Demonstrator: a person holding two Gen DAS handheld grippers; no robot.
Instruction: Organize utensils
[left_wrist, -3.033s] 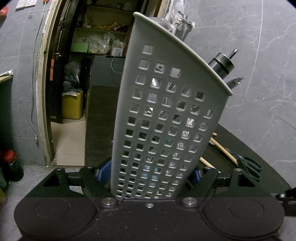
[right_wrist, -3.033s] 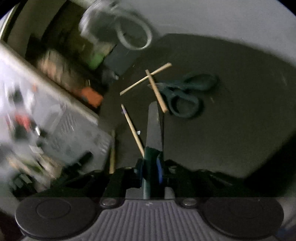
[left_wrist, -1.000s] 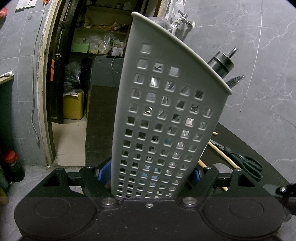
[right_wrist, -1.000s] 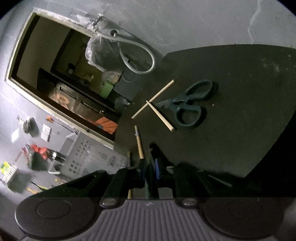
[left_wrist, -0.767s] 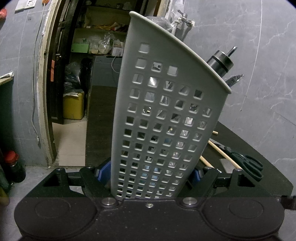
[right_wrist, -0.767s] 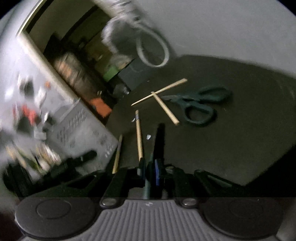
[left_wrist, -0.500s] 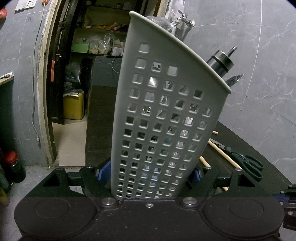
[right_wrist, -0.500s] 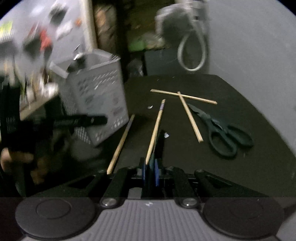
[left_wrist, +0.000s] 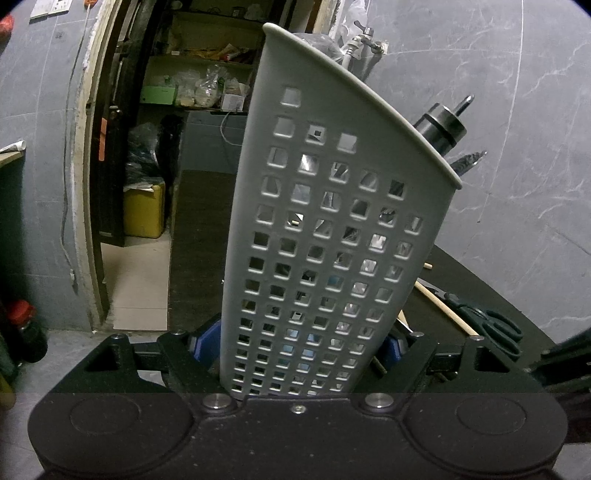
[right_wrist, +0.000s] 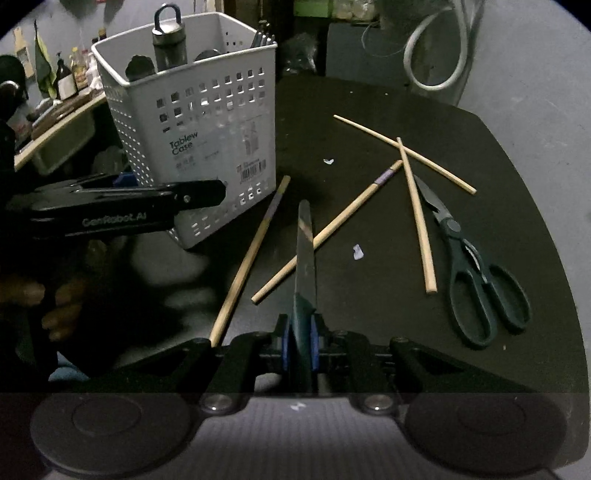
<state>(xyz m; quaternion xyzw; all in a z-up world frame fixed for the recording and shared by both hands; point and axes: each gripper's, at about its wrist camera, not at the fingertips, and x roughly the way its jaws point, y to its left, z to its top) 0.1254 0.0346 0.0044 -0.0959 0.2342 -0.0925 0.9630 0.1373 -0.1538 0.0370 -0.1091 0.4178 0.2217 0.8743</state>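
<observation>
Left tongs (left_wrist: 303, 343): easing apart around the tilted utensil basket (left_wrist: 332, 229).
Right tongs (right_wrist: 298, 341): pinching a knife (right_wrist: 306, 254), blade forward above the counter (right_wrist: 369, 314).
Done: several utensils are standing in the basket.
Left: four chopsticks (right_wrist: 417, 218) and scissors (right_wrist: 476, 288) are lying loose.

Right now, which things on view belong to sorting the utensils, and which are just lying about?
Job:
caddy in left gripper, whose jaws are opening
knife in right gripper
chopsticks
scissors

Lying about:
paper scraps
hose
bottles
yellow can
</observation>
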